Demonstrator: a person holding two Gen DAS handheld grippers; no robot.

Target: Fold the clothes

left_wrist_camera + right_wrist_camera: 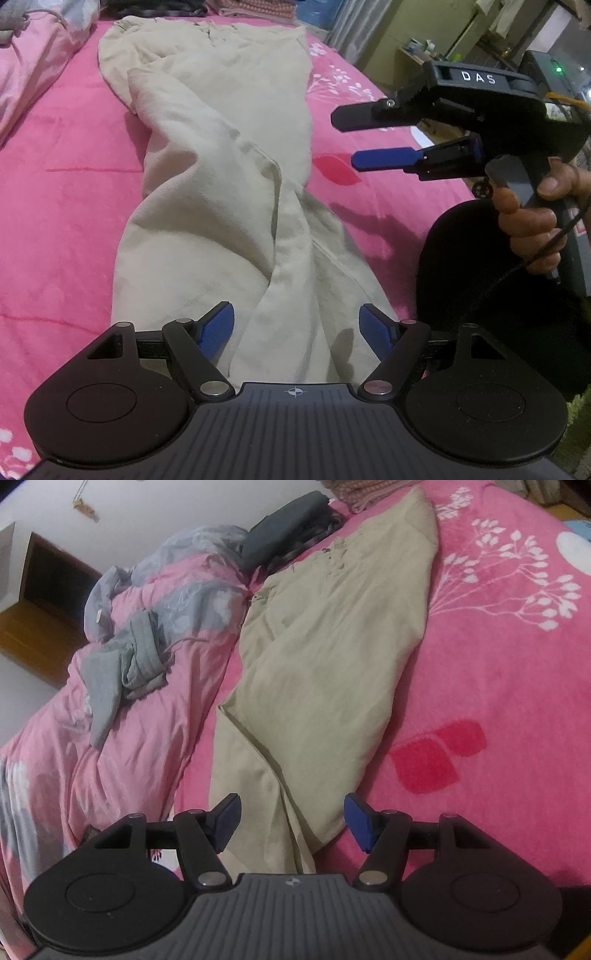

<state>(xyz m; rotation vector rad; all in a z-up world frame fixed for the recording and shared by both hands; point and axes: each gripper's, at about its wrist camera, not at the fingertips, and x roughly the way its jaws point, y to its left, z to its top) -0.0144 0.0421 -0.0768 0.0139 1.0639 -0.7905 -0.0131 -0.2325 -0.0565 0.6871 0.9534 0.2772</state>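
Both jaws are wide apart and hold nothing. The left gripper (295, 328) sits over the near end of the tan trousers (221, 184), the right gripper (291, 821) just beside, maybe ready to pinch. The trousers lie long and twisted down the pink bed (66, 184).

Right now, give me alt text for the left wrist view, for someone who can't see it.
Beige trousers lie lengthwise and rumpled on a pink bedspread, their near end between the open jaws of the left gripper. At right, a hand holds the right gripper above the bed, jaws open and empty.
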